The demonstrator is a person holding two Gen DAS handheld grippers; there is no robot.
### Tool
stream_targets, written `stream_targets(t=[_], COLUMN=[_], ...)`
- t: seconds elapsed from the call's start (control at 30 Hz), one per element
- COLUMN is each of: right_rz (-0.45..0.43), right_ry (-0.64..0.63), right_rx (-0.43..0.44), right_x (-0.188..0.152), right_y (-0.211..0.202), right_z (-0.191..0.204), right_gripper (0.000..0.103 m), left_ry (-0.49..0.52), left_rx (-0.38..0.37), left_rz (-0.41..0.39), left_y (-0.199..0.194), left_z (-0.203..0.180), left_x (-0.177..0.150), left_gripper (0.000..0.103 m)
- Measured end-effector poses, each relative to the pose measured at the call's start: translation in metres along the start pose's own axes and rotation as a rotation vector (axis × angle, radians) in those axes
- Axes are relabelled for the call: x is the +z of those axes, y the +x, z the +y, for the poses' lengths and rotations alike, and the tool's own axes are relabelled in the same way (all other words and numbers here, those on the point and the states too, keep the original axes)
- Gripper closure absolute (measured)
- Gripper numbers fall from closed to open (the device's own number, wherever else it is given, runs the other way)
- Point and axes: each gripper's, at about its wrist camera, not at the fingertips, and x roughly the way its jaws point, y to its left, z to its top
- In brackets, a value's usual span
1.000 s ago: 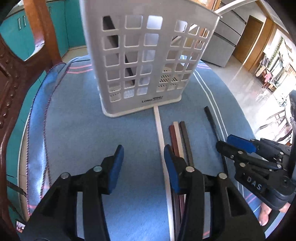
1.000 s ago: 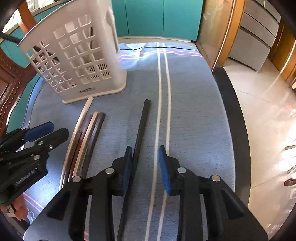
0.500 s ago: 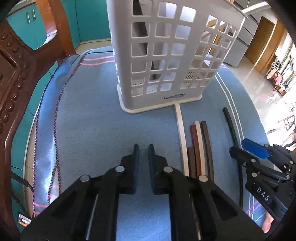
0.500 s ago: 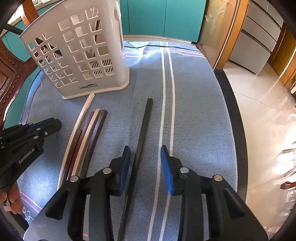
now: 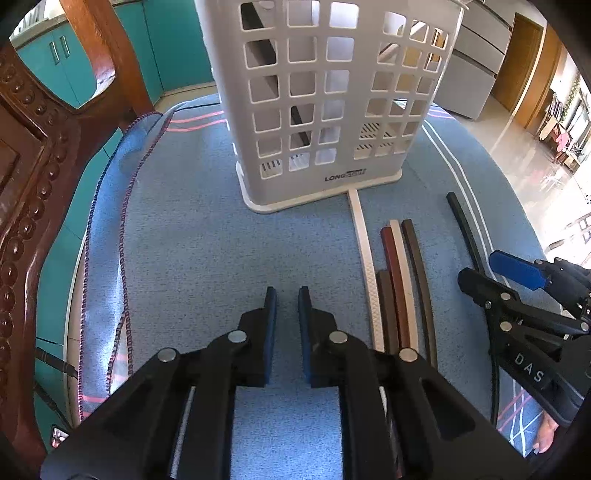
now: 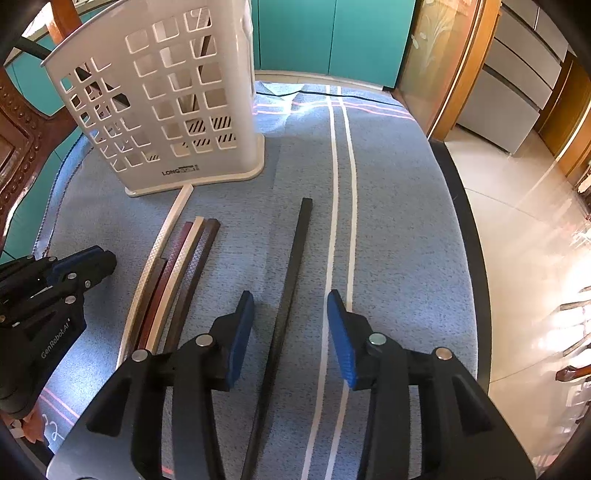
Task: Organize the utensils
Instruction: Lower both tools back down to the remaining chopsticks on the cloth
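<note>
A white slotted utensil basket [image 5: 332,92] [image 6: 166,110] stands upright on the blue cloth, with a dark stick [image 5: 299,125] inside it. In front of it several chopsticks lie side by side: a white one [image 5: 364,243] [image 6: 162,240] and brown ones [image 5: 399,280] [image 6: 184,266]. A black chopstick [image 6: 295,251] [image 5: 465,225] lies apart to their right. My left gripper [image 5: 287,291] [image 6: 105,258] hovers over bare cloth left of the bundle, its jaws opening from a narrow gap, nothing between them. My right gripper [image 6: 291,295] [image 5: 480,266] straddles the black chopstick, jaws opening, pads off it.
A carved wooden chair [image 5: 29,184] stands close on the left of the table. The blue cloth [image 6: 388,221] has white stripes, and the dark table edge [image 6: 469,240] curves along the right with tiled floor beyond. Teal cabinets [image 6: 332,33] stand behind.
My left gripper's jaws closed from wide to a narrow gap and shifted left, away from the bundle. My right gripper's jaws widened and now have the black chopstick between them.
</note>
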Motion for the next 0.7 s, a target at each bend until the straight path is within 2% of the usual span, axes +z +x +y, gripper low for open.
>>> stream_targets(t=[0.27, 0.5, 0.7], right_rz=[-0.004, -0.005, -0.005], right_ry=[-0.002, -0.005, -0.007], right_rx=[-0.003, -0.005, -0.006], right_x=[-0.002, -0.002, -0.003], right_y=[-0.002, -0.003, -0.003], right_z=[-0.001, 0.0, 0.0], right_gripper=[0.06, 0.06, 0.059], left_ry=[-0.012, -0.01, -0.006], left_rx=[-0.002, -0.003, -0.002], left_rz=[0.003, 0.003, 0.003], left_y=[-0.005, -0.004, -0.004], left_z=[0.013, 0.013, 0.011], left_x=[0.001, -0.001, -0.002], left_gripper=[0.071, 0.068, 0.063])
